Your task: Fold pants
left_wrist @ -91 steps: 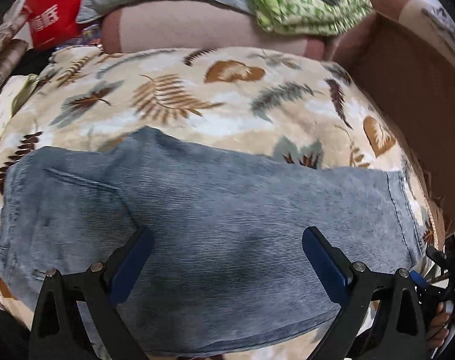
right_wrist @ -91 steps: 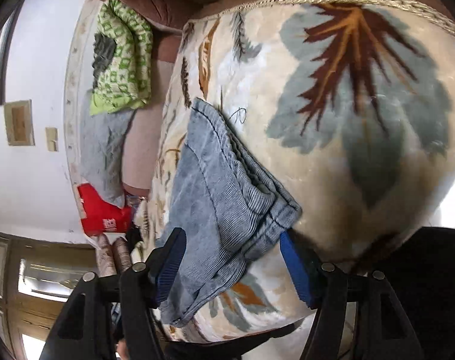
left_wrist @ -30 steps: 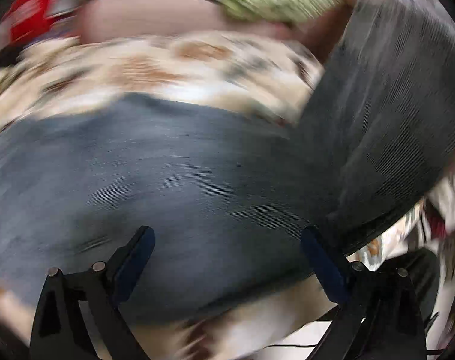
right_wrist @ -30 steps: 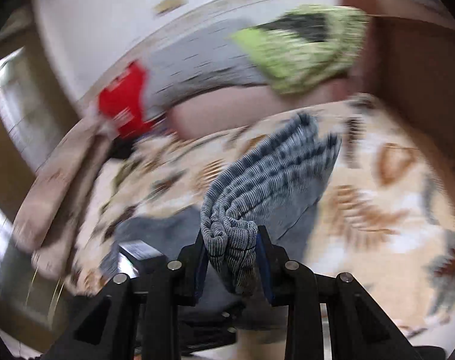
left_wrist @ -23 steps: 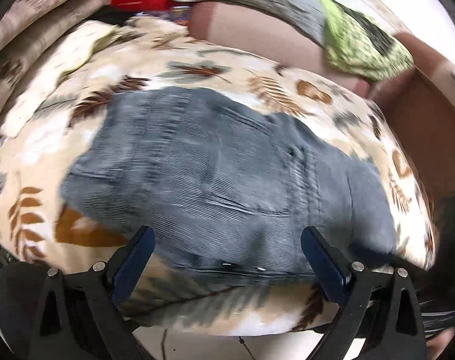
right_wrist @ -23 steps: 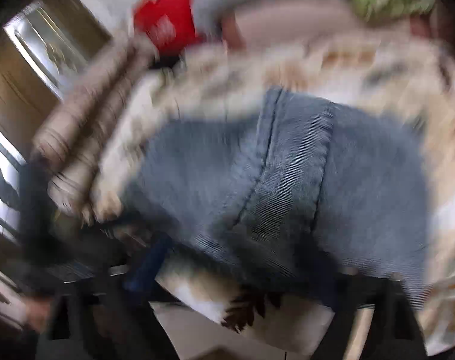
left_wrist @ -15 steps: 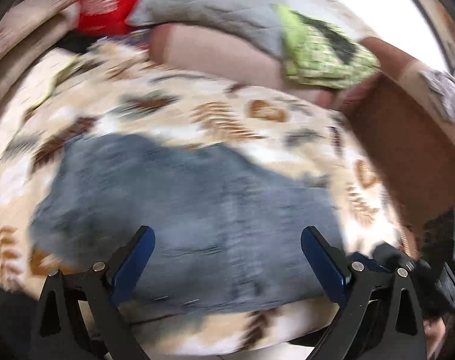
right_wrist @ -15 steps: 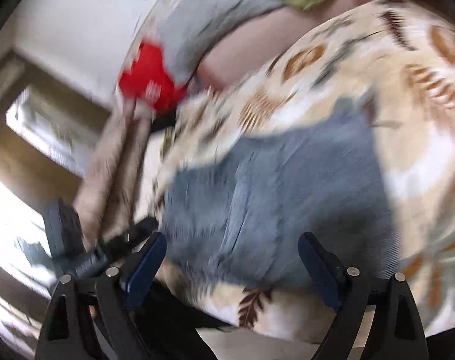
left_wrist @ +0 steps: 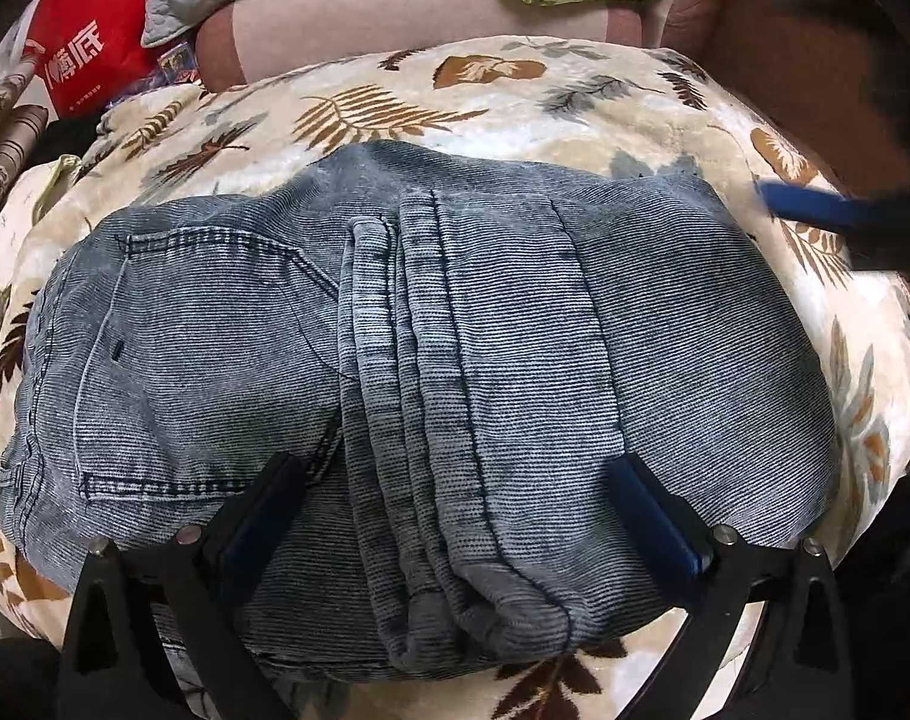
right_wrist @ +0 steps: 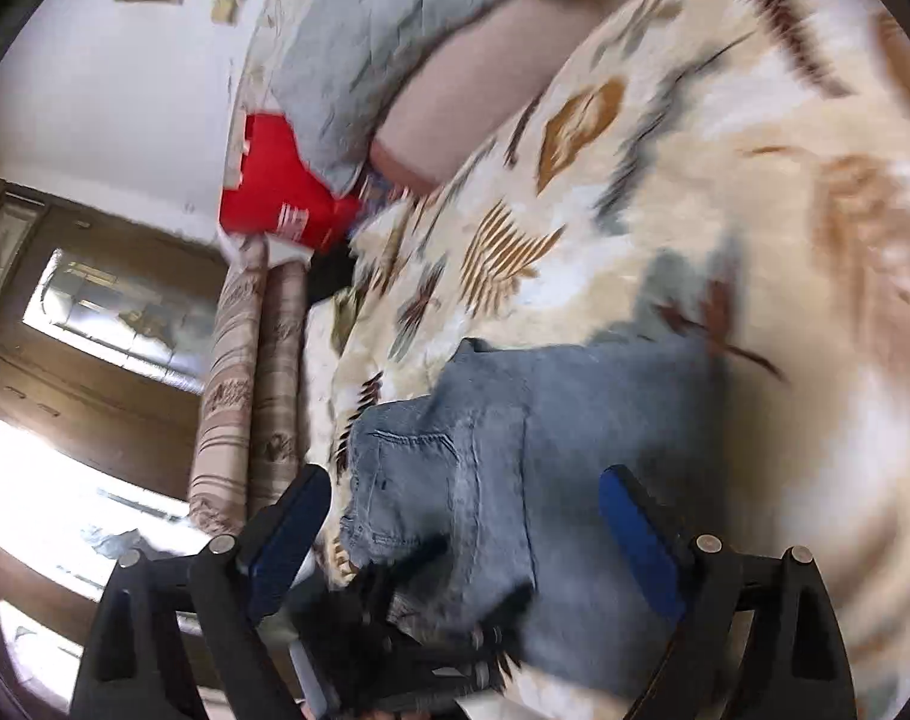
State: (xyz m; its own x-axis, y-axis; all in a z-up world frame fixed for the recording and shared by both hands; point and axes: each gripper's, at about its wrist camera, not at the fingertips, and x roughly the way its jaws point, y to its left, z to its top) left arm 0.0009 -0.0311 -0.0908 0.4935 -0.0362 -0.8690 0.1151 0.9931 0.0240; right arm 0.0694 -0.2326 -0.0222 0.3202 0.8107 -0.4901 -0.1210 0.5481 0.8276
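The pants (left_wrist: 431, 372) are lying folded across on the leaf-print blanket (left_wrist: 514, 102), leg hems stacked over the seat. In my judgement 1 fold is laid and the next move calls for gripping an end for a further fold, or smoothing. The left gripper (left_wrist: 455, 516) is hovering with jaws wide apart, holding nothing. The right gripper (right_wrist: 466, 534) is likewise gaping wide, empty, above the denim.
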